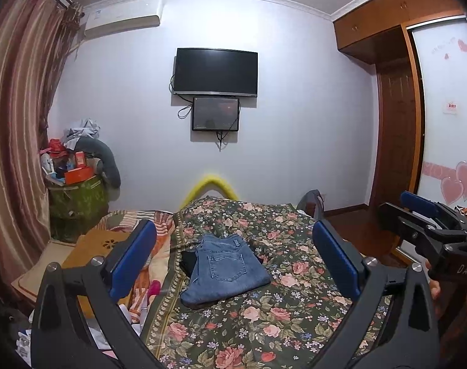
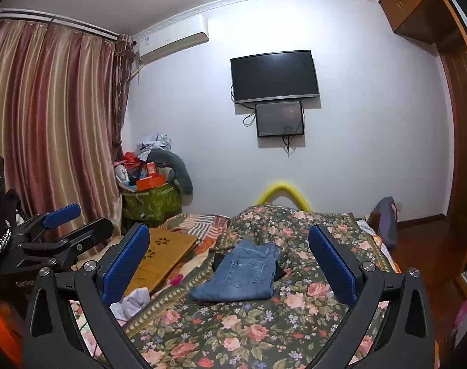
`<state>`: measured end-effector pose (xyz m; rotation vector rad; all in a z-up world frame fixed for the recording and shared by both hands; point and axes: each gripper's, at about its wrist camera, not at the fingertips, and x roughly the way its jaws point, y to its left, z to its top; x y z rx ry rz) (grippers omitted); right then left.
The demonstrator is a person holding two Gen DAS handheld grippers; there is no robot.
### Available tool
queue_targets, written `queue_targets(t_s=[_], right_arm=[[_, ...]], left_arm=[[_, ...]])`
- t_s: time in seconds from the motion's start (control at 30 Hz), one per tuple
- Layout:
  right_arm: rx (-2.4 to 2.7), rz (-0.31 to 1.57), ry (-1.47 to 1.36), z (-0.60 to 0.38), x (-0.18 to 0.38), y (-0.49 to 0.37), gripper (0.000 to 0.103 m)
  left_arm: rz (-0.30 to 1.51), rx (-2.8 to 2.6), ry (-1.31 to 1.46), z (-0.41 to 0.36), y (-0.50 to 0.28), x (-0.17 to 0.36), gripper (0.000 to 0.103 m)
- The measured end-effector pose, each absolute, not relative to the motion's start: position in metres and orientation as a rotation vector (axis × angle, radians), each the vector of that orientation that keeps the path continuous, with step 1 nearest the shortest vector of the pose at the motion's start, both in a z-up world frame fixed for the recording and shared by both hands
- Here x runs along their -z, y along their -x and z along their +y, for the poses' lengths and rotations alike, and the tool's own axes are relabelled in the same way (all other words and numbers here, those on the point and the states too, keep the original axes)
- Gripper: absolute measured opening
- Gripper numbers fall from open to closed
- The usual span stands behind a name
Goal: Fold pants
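A pair of blue jeans (image 1: 225, 269) lies folded into a compact packet on the floral bedspread (image 1: 264, 323), back pocket up. It also shows in the right wrist view (image 2: 239, 273). A dark garment (image 1: 187, 261) sticks out from under the jeans. My left gripper (image 1: 233, 261) is open and empty, held above the bed short of the jeans. My right gripper (image 2: 230, 264) is open and empty too, held back from the jeans. Each gripper shows at the edge of the other's view: the right one (image 1: 424, 215), the left one (image 2: 67, 224).
A wooden lap tray (image 2: 162, 255) and striped bedding (image 2: 199, 224) lie at the bed's left. A green bin (image 2: 153, 203) piled with clutter stands by the curtain (image 2: 49, 123). A yellow footboard arch (image 2: 282, 190), a wall TV (image 2: 273, 75) and a wardrobe (image 1: 396, 92) lie beyond.
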<state>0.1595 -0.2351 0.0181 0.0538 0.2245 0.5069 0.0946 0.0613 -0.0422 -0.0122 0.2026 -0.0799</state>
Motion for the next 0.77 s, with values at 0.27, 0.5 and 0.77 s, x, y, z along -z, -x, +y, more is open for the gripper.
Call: queue_targets(t_s=[0.27,0.5,0.77], right_arm=[[-0.504,0.221,-0.054,-0.235,-0.0189,-0.1589,0.103],[-0.505,0.224,-0.058,-0.2359,-0.018,-0.1584,0.103],[-0.506,0.228,-0.061,-0.2372,-0.0178,-0.1603,0.103]], left_arm=[[0.234,0.106,0.022,0.0635,-0.0993,0.0415,0.103],[0.24,0.107,0.016,0.062,-0.0996,0.0426,0.102],[0.242,0.114,0.006,0.0604,-0.0986,0.0445,0.103]])
